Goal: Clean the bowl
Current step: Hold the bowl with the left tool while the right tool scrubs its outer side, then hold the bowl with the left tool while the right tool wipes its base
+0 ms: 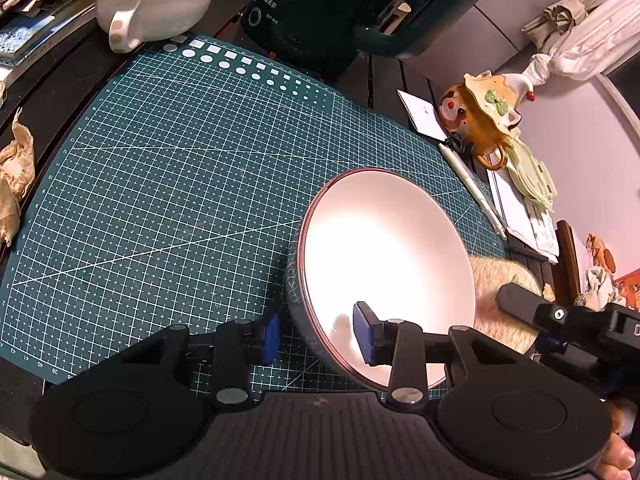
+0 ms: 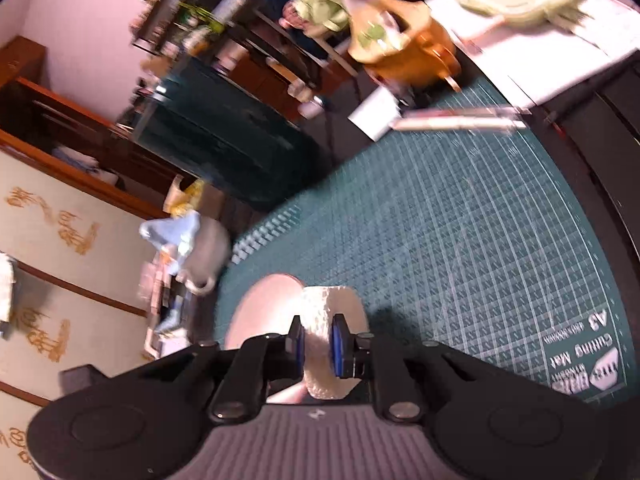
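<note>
A bowl [image 1: 384,248], pale pink inside with a dark rim, stands tilted on its edge over the green cutting mat [image 1: 180,168]. My left gripper [image 1: 318,336] is shut on its near wall, one blue pad inside and one outside. To the bowl's right my right gripper [image 1: 560,320] holds a cream scrubbing pad [image 1: 500,292] against the outside of the bowl. In the blurred right wrist view the right gripper [image 2: 316,344] is shut on that pad [image 2: 332,304], and the bowl [image 2: 260,308] lies just left of the pad.
A grey teapot with a blue lid [image 1: 156,4] and a dark appliance [image 1: 340,8] stand behind the mat. An orange teapot [image 1: 480,116], a pen [image 1: 472,188] and papers [image 1: 528,216] lie to the right. Crumpled paper [image 1: 16,184] sits at the left edge.
</note>
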`<state>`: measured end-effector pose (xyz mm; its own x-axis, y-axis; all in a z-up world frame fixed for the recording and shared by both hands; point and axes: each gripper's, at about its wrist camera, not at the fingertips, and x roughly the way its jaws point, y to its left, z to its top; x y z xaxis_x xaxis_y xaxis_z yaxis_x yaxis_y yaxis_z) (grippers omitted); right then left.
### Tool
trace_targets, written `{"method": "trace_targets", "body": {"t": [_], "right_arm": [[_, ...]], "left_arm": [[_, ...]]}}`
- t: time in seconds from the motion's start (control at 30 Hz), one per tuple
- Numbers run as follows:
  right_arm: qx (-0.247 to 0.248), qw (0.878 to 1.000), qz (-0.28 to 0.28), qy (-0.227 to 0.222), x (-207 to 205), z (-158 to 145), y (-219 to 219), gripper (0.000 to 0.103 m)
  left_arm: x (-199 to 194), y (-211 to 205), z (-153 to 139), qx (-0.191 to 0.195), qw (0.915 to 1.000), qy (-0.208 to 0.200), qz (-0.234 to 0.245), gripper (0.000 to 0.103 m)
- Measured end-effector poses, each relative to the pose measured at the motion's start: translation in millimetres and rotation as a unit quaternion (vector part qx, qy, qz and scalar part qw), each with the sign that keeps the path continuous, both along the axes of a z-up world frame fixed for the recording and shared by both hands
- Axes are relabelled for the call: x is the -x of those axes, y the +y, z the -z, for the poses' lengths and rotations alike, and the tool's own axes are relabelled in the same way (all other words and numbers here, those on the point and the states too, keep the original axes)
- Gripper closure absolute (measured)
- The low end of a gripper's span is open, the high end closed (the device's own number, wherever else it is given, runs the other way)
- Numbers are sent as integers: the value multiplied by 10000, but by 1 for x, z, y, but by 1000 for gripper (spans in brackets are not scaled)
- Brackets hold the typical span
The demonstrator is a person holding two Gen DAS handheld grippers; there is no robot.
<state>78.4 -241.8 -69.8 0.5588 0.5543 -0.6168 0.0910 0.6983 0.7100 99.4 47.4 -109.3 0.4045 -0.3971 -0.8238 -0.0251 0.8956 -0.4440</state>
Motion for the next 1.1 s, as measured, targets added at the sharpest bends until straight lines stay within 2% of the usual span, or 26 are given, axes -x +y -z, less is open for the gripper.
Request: {"method": "trace_targets", "body": {"t": [0.1, 0.23, 0.37, 0.5, 0.67, 0.8, 1.0, 1.1], "right_arm": [[-98, 9994, 54, -336, 4, -16, -3, 90], [-13, 9999, -63, -131, 0, -2, 4, 90], [-74, 9999, 31, -95, 1, -6, -2, 90], [-130, 9995, 42, -288, 3, -13, -4, 90], [-15, 10000, 3, 18, -2, 1, 0, 90], [-31, 9993, 47, -376, 3, -17, -1, 90], [57, 10000, -28, 32, -2, 3, 2, 90], [45, 9999, -34, -148, 1, -6, 3, 90]], "left_arm": [[-1, 1, 0, -28, 10000, -10, 31, 66], [0, 0, -1, -35, 10000, -13, 32, 66], [1, 1, -1, -18, 10000, -14, 30, 66], [1, 2, 0, -21, 10000, -11, 40, 66], [1, 4, 1, 4, 10000, -2, 26, 66], [1, 4, 1, -16, 10000, -7, 39, 66], [1, 10, 1, -27, 10000, -13, 45, 66], [0, 8, 0, -31, 10000, -15, 49, 66]]}}
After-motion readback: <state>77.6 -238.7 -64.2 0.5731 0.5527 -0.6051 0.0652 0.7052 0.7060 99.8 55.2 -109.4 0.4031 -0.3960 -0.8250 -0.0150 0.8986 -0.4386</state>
